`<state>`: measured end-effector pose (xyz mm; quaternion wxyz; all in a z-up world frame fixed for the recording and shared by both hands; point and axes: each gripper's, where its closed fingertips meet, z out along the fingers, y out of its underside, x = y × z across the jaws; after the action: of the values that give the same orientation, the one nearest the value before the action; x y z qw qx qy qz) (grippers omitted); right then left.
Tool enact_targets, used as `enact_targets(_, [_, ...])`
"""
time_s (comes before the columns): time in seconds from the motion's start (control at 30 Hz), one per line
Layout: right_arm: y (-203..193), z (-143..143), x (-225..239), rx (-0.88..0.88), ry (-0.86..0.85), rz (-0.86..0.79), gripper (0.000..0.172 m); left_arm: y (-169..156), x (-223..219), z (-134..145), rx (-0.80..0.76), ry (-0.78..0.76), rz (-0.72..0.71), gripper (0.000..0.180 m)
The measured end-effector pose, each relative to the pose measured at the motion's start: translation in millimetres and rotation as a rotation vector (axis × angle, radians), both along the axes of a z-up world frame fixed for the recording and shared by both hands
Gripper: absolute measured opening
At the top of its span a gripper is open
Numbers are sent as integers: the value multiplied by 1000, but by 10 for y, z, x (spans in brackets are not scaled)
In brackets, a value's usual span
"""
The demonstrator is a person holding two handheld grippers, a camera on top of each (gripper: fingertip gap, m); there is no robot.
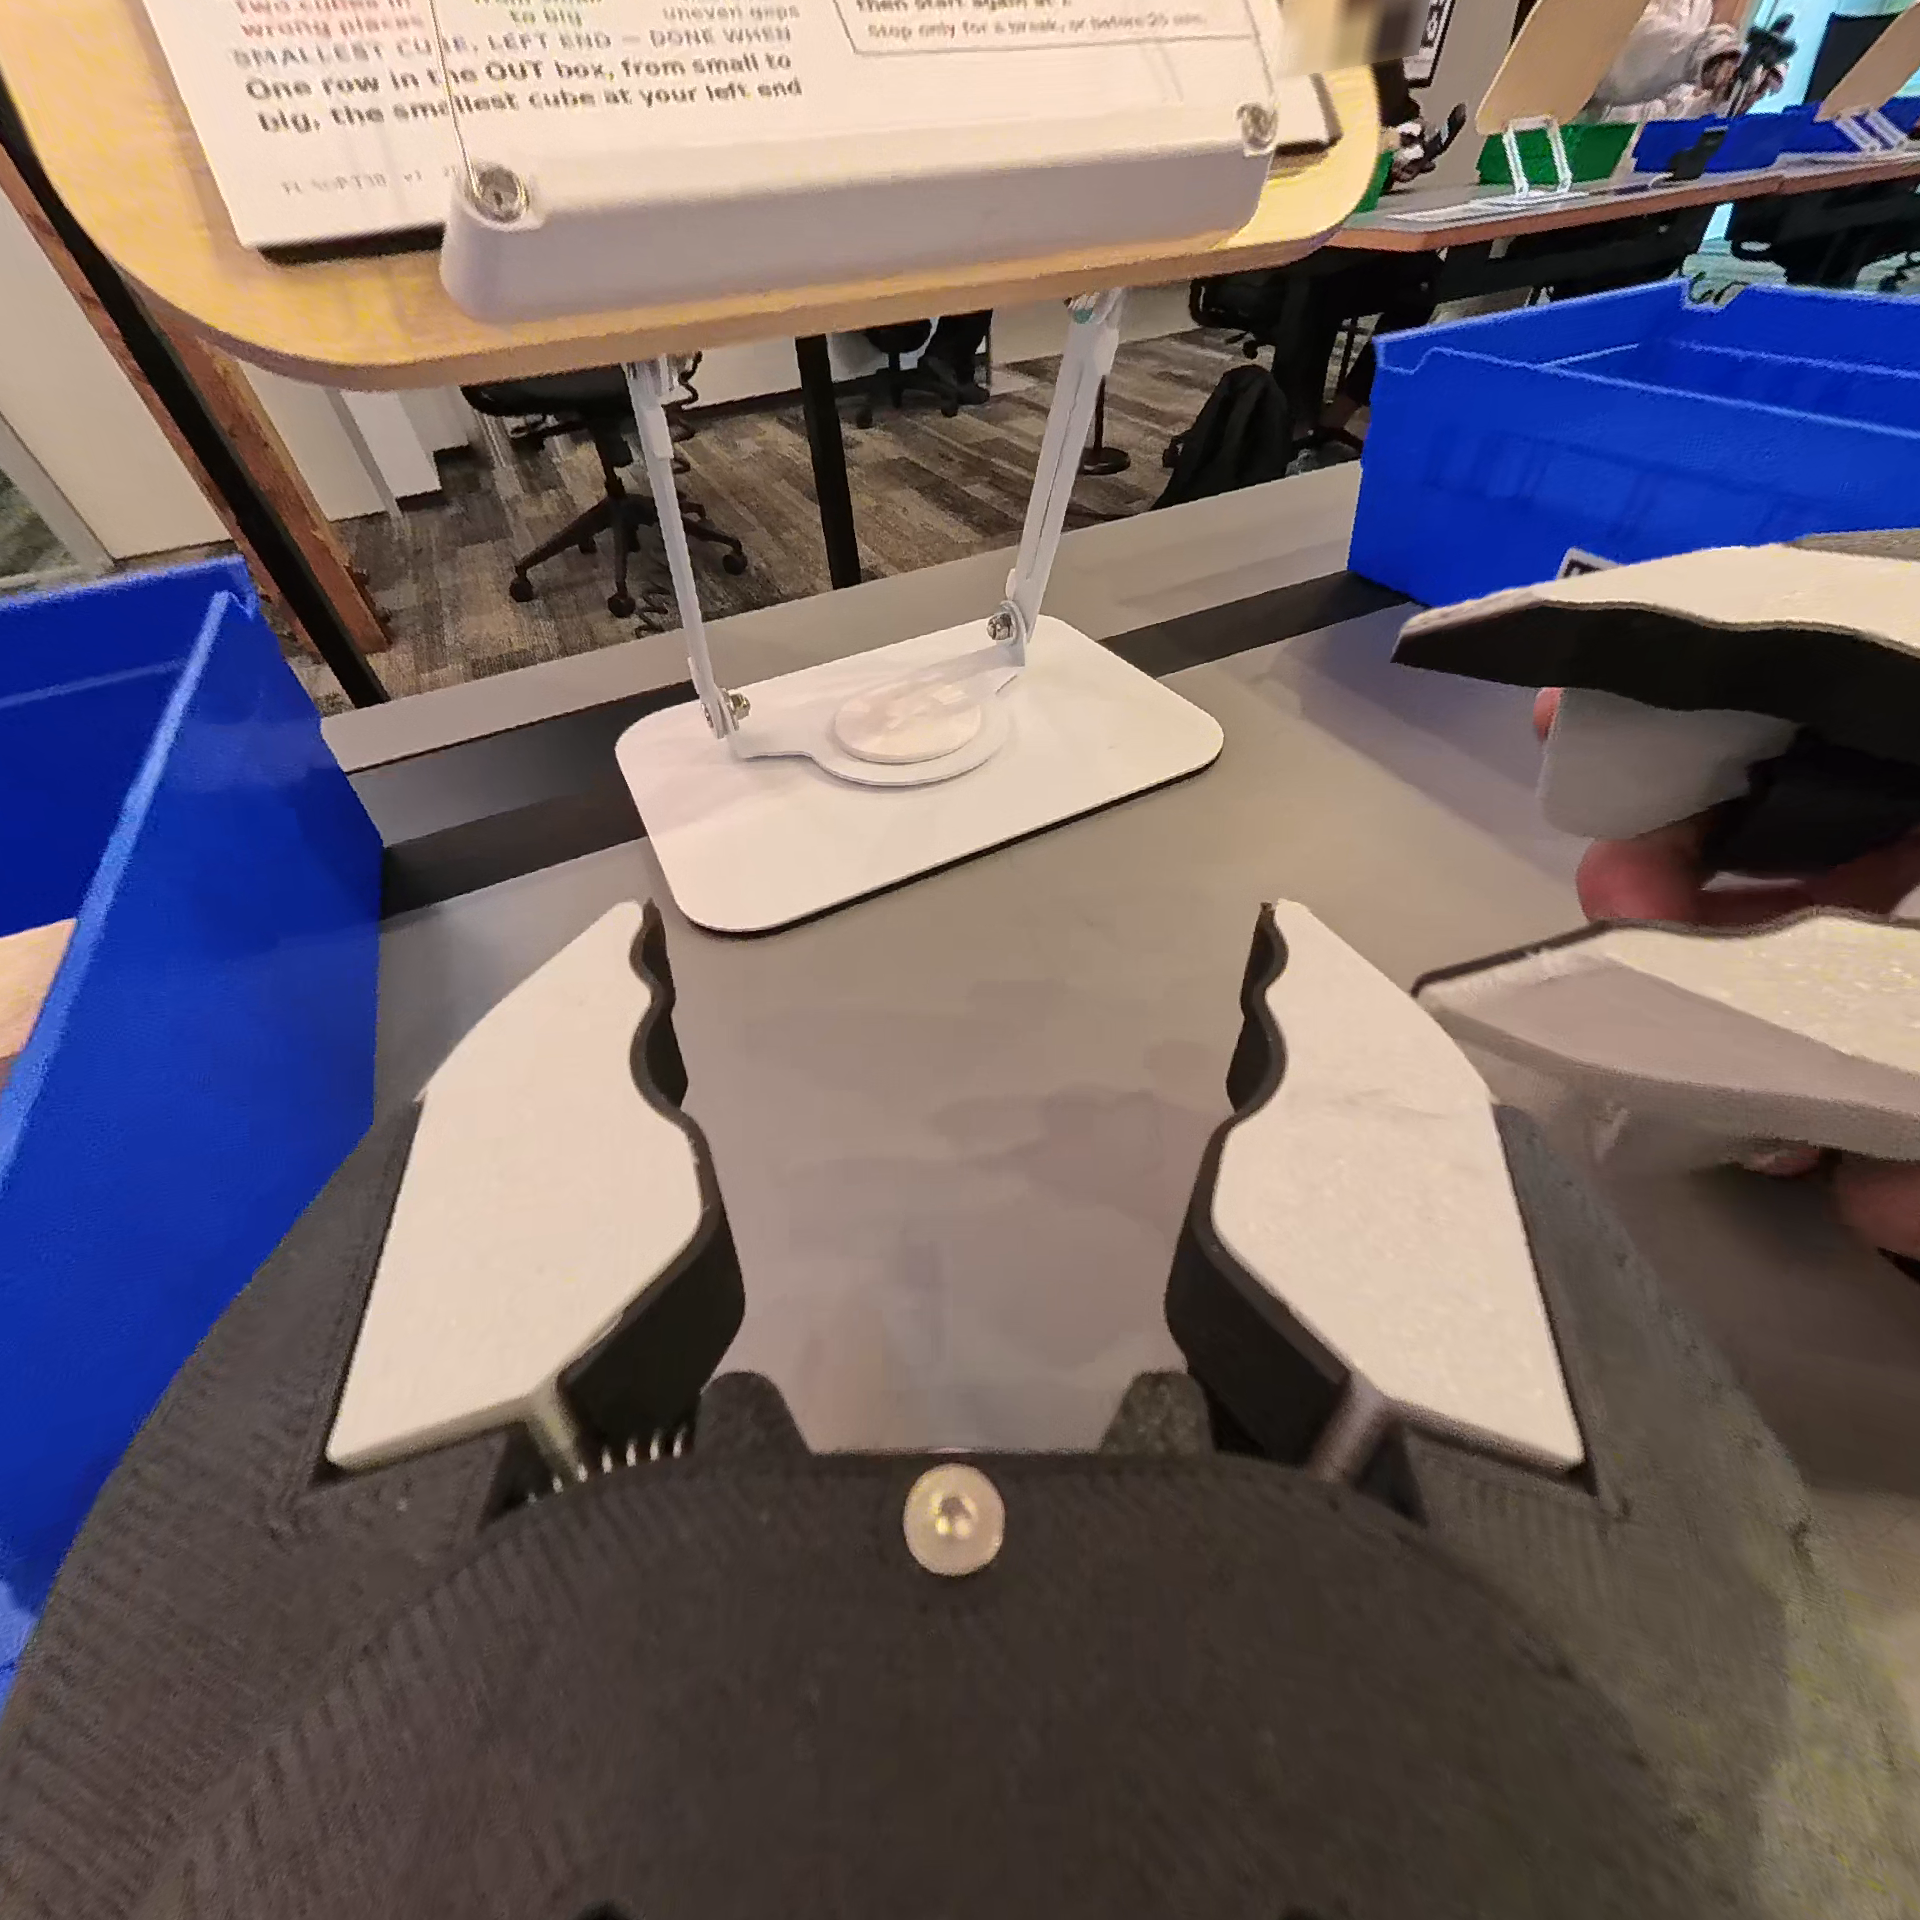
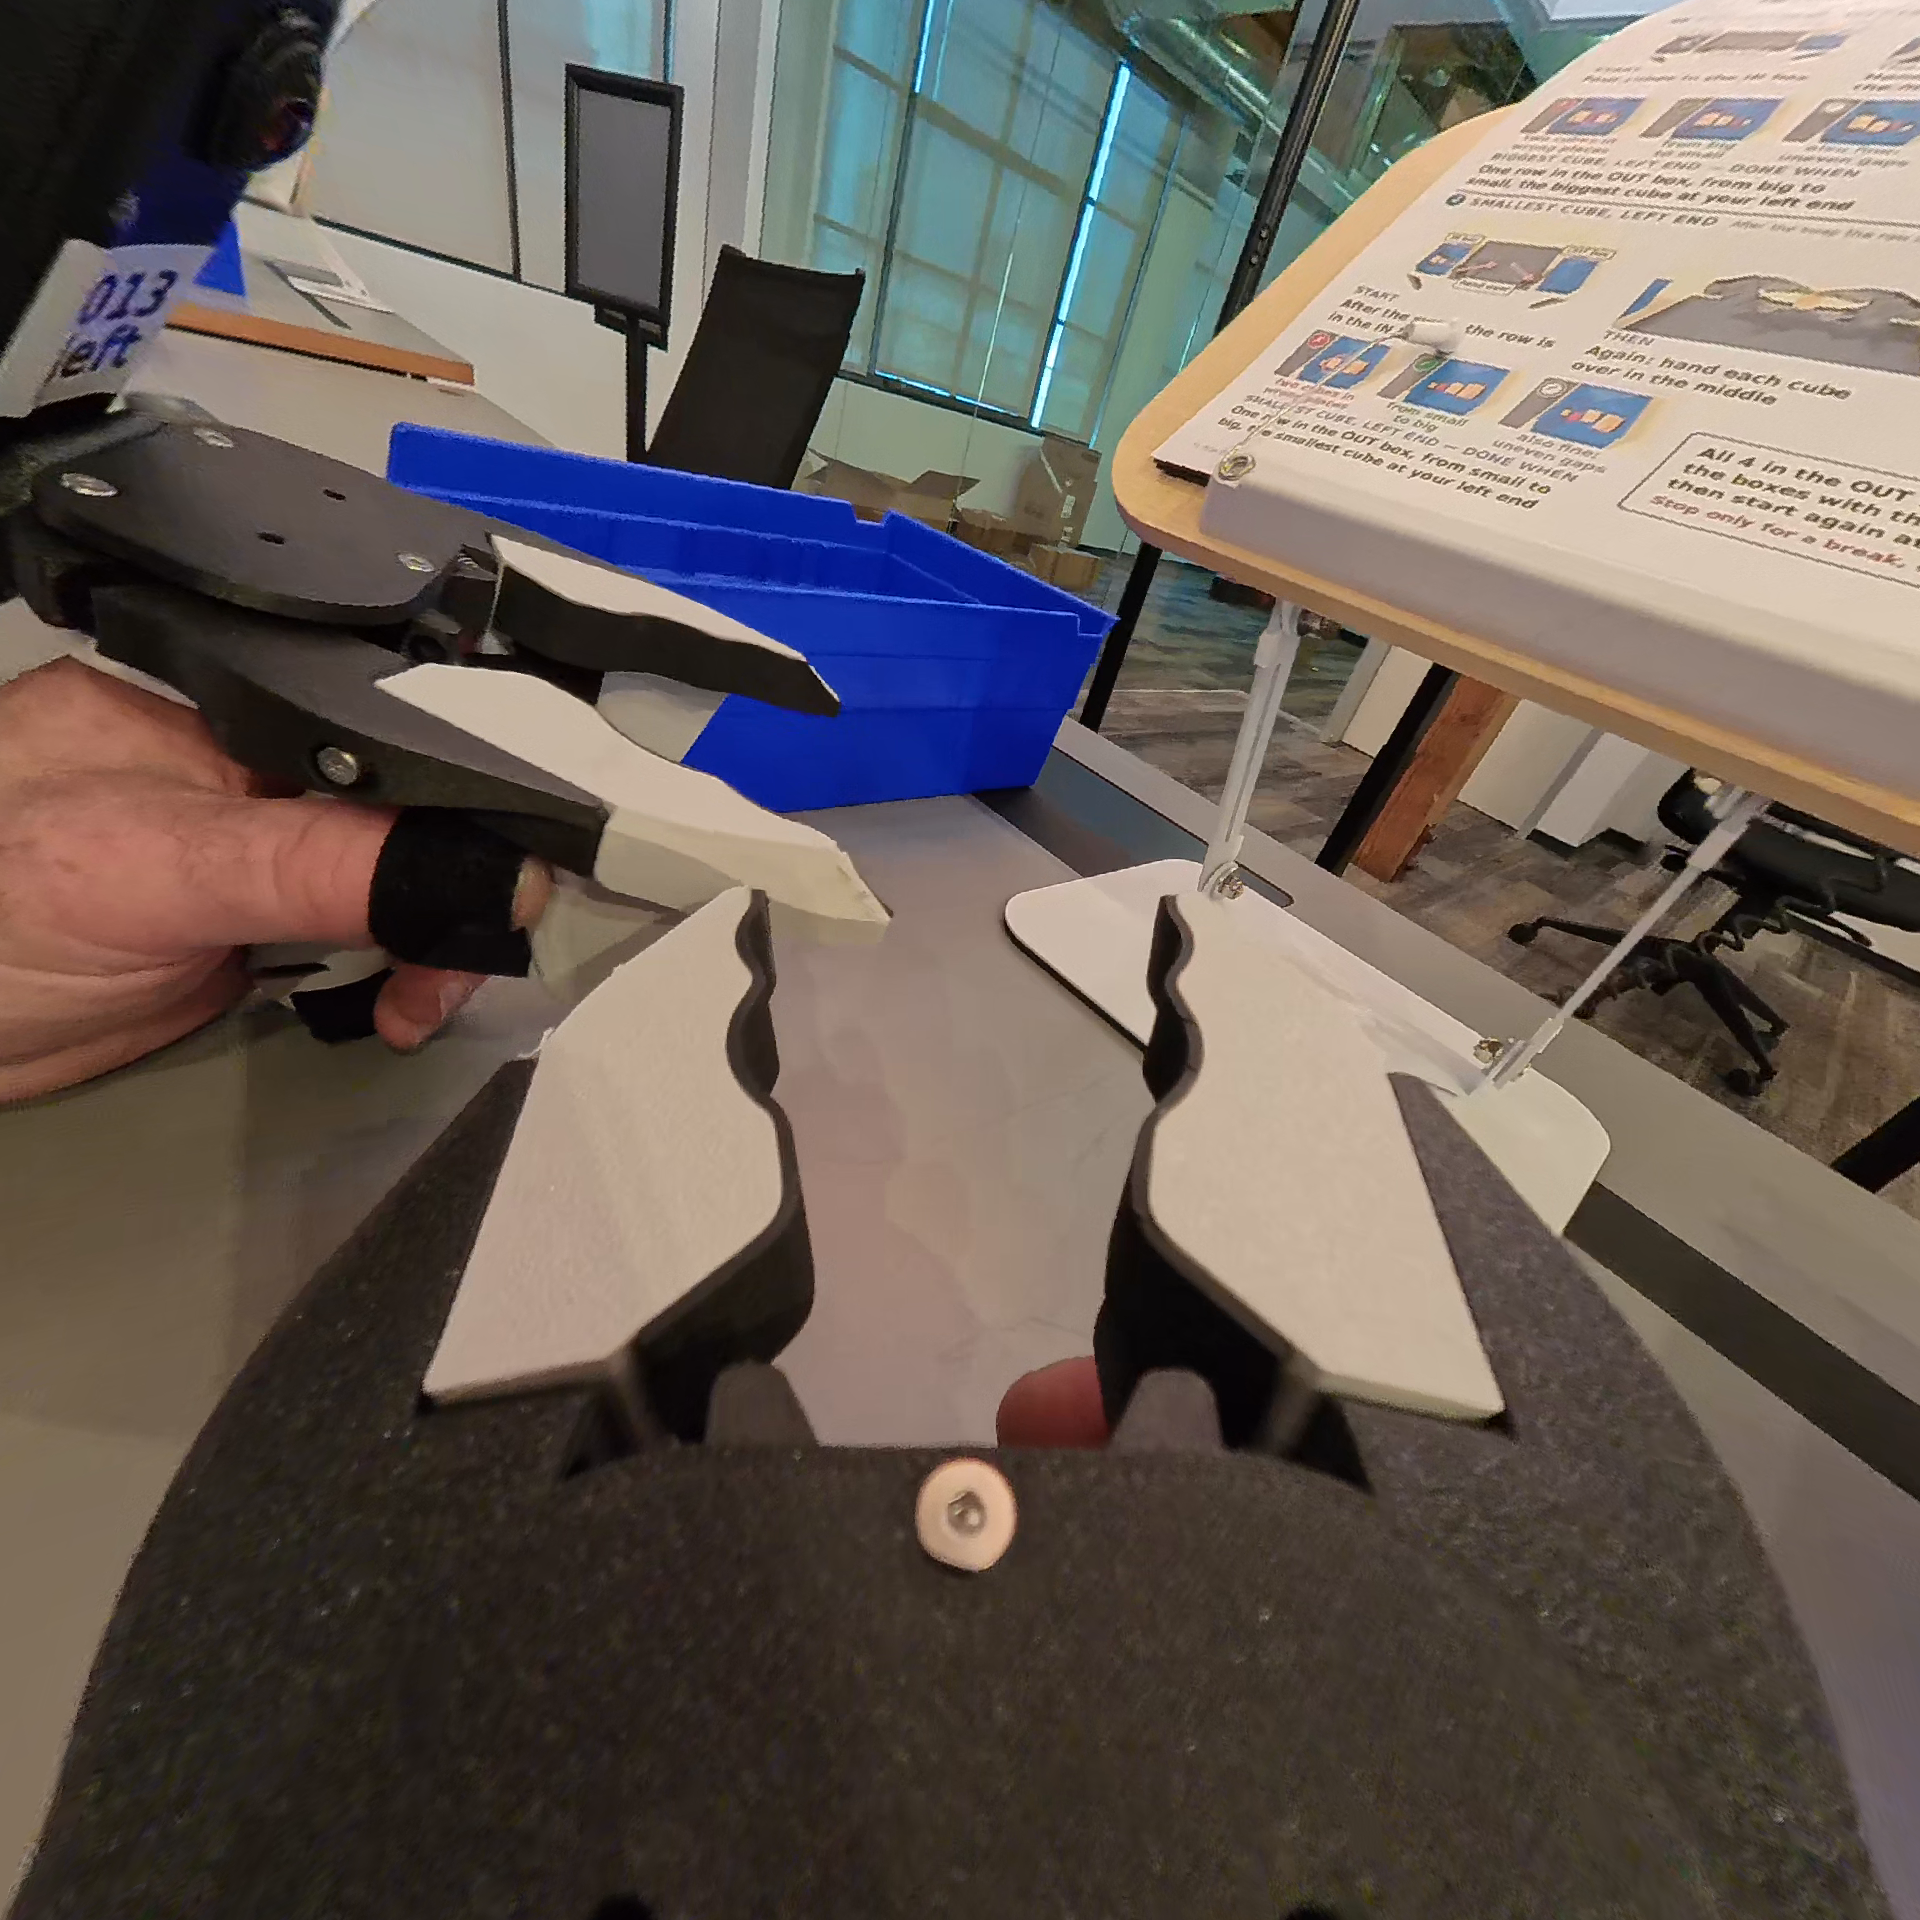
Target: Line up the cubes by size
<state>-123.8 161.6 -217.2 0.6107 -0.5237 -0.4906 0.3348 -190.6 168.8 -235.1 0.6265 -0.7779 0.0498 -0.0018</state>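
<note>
Left gripper (image 1: 956, 914): fingers are spread wide, nothing is held between them; it is poised low over the bare grey table (image 1: 935, 1143), likely in readiness between the two bins.
Right gripper (image 2: 961, 914): fingers are parted more narrowly, and only table surface is seen between the pads; nothing is gripped.
Mutual position: the two tools are brought near each other over the middle of the table, tips angled toward one another, as would suit a hand-over.
Left blue bin (image 1: 156, 831): set at the left edge of the table; its interior is largely cut off from view.
Right blue bin (image 1: 1621, 447): set at the far right; only walls are shown.
Instruction board (image 1: 727, 156): raised on a white stand (image 1: 914, 769) at the table's far side, presumably so that it can be read during work.
Cubes: none are visible in either view; their place, colour and sizes cannot be told, though the bins are judged the likely location.
</note>
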Motion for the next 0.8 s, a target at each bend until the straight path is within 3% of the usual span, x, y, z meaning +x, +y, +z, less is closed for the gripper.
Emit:
enact_targets(0.5, [20,24,27,-5,19,3,68,-257,-368,379,134,102,98,94])
enact_targets(0.67, [21,30,32,-9,23,5,67,-450,-773,640,152,161,185,78])
enact_targets(0.8, [4,17,20,4,11,9,67,-617,-1187,974,173,318,251,81])
